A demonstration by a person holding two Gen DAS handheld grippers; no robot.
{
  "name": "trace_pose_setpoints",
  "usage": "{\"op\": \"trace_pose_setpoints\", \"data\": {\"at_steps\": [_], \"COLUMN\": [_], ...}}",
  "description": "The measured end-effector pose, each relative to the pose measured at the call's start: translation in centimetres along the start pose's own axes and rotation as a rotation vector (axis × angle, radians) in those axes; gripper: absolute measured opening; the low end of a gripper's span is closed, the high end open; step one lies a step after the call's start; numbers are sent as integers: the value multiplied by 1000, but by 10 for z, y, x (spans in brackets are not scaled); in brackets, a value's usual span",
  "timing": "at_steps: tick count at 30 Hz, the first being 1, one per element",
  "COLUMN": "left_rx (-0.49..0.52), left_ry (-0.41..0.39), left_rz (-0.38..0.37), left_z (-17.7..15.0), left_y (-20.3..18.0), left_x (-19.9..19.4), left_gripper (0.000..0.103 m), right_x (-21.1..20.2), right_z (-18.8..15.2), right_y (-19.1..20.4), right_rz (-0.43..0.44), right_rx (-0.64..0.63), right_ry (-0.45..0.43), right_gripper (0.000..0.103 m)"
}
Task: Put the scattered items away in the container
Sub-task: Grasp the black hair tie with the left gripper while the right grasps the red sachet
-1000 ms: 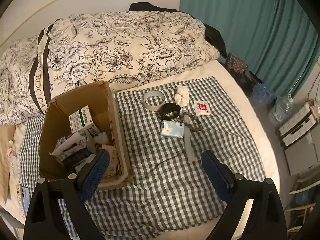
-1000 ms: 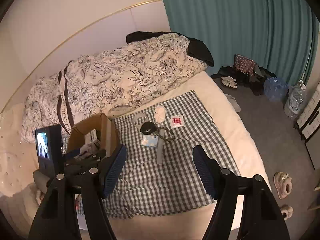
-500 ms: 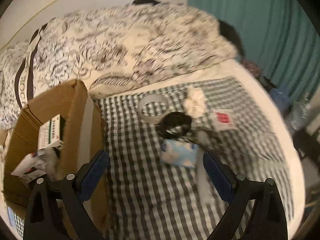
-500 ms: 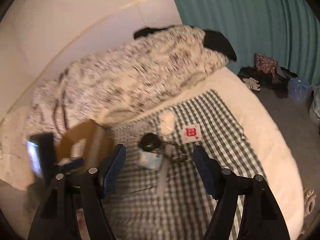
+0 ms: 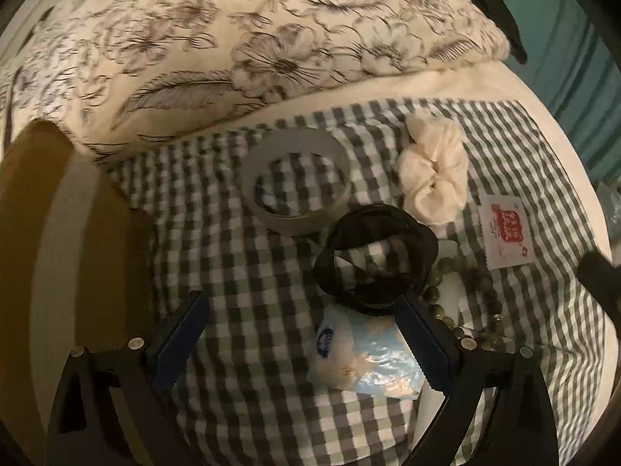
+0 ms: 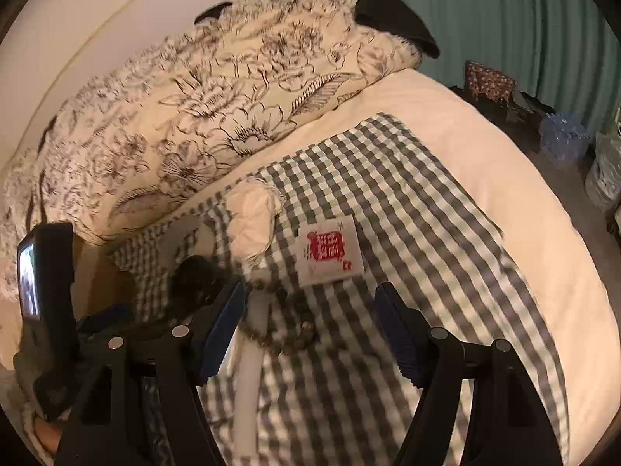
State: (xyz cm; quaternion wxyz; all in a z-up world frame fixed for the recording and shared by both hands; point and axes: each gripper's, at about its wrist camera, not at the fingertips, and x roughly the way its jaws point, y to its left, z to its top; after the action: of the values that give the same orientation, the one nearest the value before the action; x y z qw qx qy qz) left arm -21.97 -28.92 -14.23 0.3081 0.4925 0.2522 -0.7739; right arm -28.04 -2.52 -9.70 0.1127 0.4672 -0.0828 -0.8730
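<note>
Blue-padded tongs (image 5: 300, 343) agape over cloth (image 5: 252, 279)

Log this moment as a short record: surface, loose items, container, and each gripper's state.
surface: grey-and-white checked cloth on a bed
loose items: grey tape ring, black coiled ring, cream fabric scrunchie, white sachet with red print, pale blue tissue pack, string of dark beads
container: brown cardboard box, at the cloth's left
left gripper: open, empty, above the tissue pack
right gripper: open, empty, above the beads
</note>
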Motion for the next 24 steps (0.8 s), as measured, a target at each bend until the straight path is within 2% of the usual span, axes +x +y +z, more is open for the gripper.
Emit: {"op": "trace_pose_setpoints", "data": {"at_steps": [4, 8, 11, 14, 18, 19, 20, 21, 23, 24], "left_rx": [52, 87, 78, 38, 4, -5, -10, -5, 26, 26], "left_ry": [-21, -38, -29, -8, 56, 57, 52, 42, 32, 31], "left_rz": [-29, -43, 2, 46, 3, -7, -18, -21, -32, -34], "left_z": [2, 4, 12, 19, 22, 22, 22, 22, 23, 23], "left_y": [-13, -25, -25, -20, -17, -15, -14, -15, -18, -18], "left_x": [-3, 1, 17, 31, 44, 45, 44, 42, 41, 41], "left_gripper": [99, 99, 99, 99, 98, 95, 85, 70, 53, 53], "right_x": [33, 58, 71, 85, 99, 102, 105, 105, 101, 99], "right_z": [16, 24, 25, 27, 27, 25, 22, 20, 17, 16], "right_y": [1, 6, 2, -6, -2, -1, -1, -2, -6, -8], "right_rz": [26, 2, -18, 1, -50, -58, -73, -83, -76, -73], "right_rx": [-5, -40, -36, 23, -8, -16, -19, -23, -17, -10], "right_ry": [33, 72, 94, 117, 145, 159, 175, 175, 171, 172], "right_gripper": [70, 70, 70, 70, 70, 68, 63, 52, 42, 35]}}
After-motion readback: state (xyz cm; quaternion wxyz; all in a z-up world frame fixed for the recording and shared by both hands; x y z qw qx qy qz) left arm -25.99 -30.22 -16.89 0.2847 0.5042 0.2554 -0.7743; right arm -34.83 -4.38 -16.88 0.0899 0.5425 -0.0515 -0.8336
